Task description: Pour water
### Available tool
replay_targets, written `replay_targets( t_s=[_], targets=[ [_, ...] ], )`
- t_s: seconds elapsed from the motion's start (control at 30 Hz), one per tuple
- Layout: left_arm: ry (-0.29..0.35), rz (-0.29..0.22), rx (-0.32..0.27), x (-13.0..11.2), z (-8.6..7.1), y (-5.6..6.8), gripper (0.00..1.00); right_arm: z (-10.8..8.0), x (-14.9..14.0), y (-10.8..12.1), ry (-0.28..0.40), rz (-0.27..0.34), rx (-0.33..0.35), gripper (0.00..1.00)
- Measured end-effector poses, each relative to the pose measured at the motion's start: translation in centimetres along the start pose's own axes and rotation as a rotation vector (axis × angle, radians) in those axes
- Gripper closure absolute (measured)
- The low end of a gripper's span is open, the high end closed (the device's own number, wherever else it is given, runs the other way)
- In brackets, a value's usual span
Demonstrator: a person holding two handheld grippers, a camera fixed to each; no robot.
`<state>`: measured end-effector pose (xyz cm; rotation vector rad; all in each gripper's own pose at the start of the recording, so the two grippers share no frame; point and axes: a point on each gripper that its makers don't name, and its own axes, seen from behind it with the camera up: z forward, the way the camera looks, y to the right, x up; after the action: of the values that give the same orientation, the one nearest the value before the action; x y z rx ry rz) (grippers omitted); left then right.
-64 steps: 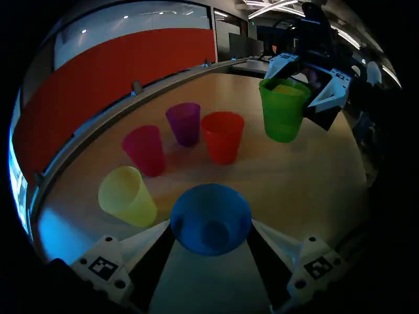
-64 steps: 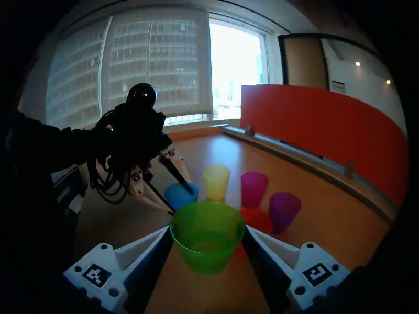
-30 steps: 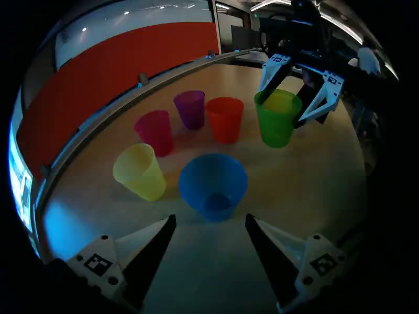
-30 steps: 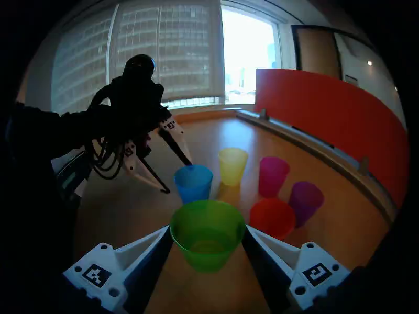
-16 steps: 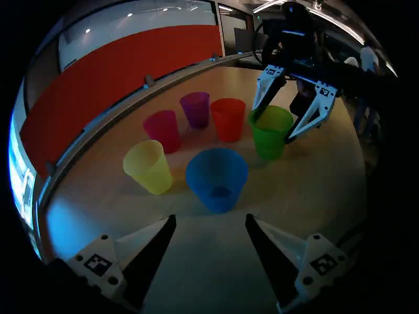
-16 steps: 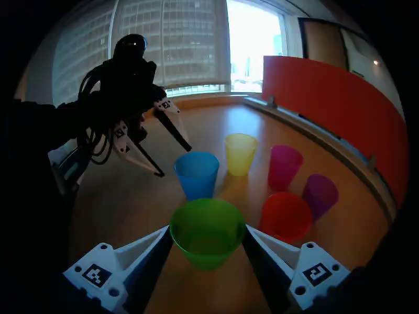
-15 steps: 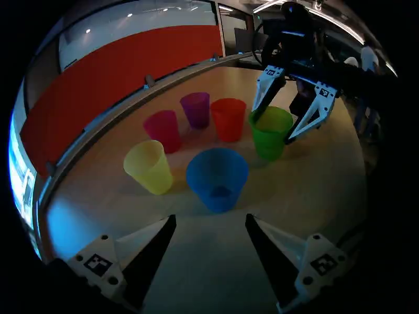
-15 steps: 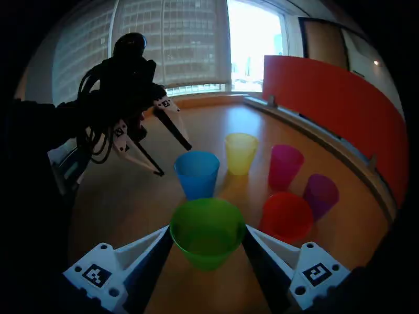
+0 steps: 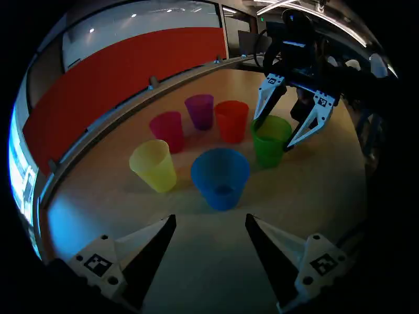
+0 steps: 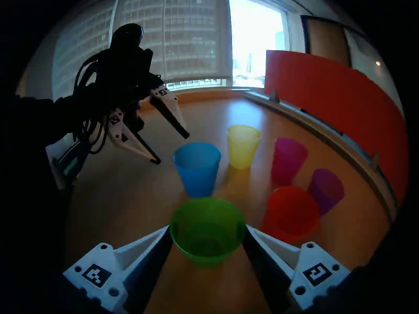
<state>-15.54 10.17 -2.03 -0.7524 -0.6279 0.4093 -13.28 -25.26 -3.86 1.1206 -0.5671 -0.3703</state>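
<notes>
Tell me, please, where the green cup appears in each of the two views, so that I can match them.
Left gripper view: the green cup stands right of centre, on the far side, between the fingers of the right gripper.
Right gripper view: the green cup is at bottom centre, very near.
Shared landmark: the blue cup, beside the green one in both.

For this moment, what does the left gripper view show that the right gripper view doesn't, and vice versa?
Left gripper view: ceiling light strips. Right gripper view: a bright window with blinds. Both: the open left gripper, the right gripper clamping the green cup, the blue cup, yellow cup, pink cup, purple cup and red cup, the wooden table, the red panel.
</notes>
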Motion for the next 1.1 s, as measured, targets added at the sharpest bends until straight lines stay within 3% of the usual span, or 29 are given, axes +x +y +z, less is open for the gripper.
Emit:
replay_targets(
  t_s=[0.67,1.1],
  targets=[
    [0.005,-0.013,0.017,0.1,-0.3,0.7,0.01,-1.5,-1.1,0.2,0.002,0.05,-0.04,0.0],
    [0.068,-0.103,0.087,0.2,-2.3,-0.2,0.01,-5.6,-2.9,0.1,0.022,0.066,-0.126,0.0]
  ],
)
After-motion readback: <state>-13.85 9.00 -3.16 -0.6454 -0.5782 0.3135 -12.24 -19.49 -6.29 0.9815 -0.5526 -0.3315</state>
